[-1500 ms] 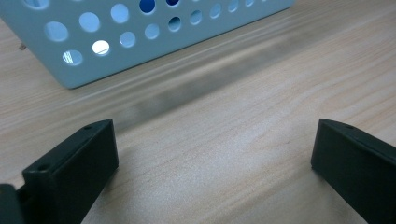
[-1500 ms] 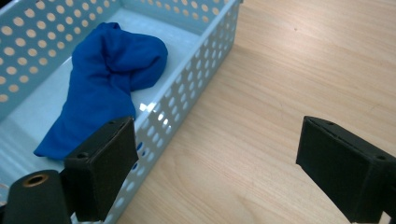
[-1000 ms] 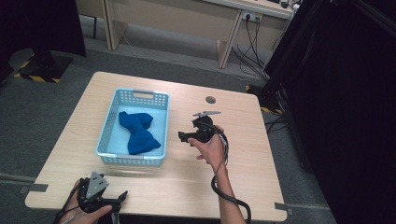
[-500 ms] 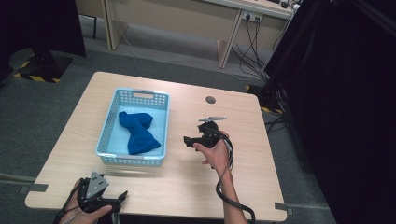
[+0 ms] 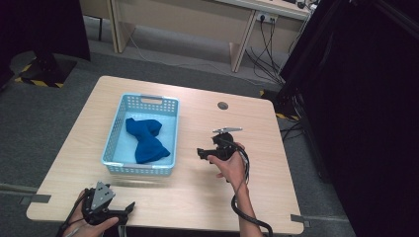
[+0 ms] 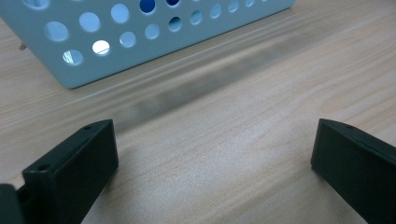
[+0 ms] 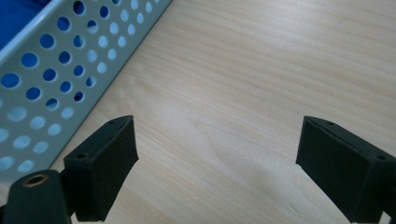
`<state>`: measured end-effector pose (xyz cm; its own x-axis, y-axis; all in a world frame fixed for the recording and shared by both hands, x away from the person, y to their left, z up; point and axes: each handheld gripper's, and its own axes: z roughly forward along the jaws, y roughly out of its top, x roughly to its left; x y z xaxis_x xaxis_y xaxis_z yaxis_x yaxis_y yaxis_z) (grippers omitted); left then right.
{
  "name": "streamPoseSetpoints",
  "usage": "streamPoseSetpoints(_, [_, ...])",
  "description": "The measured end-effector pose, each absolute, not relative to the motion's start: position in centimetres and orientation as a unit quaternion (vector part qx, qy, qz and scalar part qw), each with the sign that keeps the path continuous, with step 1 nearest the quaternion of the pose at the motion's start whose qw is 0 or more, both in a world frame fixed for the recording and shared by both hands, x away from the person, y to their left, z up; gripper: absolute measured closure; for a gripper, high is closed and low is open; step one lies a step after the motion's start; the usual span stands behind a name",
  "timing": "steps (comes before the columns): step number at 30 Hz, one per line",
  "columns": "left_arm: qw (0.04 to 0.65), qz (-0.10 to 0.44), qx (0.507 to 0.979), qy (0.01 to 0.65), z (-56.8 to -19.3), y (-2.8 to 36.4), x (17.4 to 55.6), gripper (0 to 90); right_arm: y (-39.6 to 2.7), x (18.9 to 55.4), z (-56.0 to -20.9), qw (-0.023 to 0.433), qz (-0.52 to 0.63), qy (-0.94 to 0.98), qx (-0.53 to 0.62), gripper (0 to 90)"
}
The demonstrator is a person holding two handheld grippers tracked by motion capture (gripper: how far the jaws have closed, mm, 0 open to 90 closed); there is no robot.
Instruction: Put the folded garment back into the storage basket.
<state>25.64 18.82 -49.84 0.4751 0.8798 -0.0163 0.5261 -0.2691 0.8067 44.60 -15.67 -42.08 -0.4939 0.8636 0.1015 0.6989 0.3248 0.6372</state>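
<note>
High view puts the crumpled dark blue cloth (image 5: 146, 140) inside the pale blue perforated plastic basket (image 5: 114, 143), left of the frame's centre on the light wooden table (image 5: 197, 197); my right gripper (image 5: 203, 153), held in my right hand (image 5: 230, 165), sits just right of centre, near the basket, jaws spread wide with nothing between them; my left gripper (image 5: 129, 207) rests low at the bottom left, below the basket, jaws likewise wide apart over bare wood.
</note>
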Motion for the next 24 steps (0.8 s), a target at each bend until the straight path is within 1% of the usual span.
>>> streamPoseSetpoints(24, [0.393,0.226,0.764,0.460,-49.9,18.8,25.6,0.0,-17.4,44.0,-43.0,0.129,0.315,0.798,0.497,12.7])
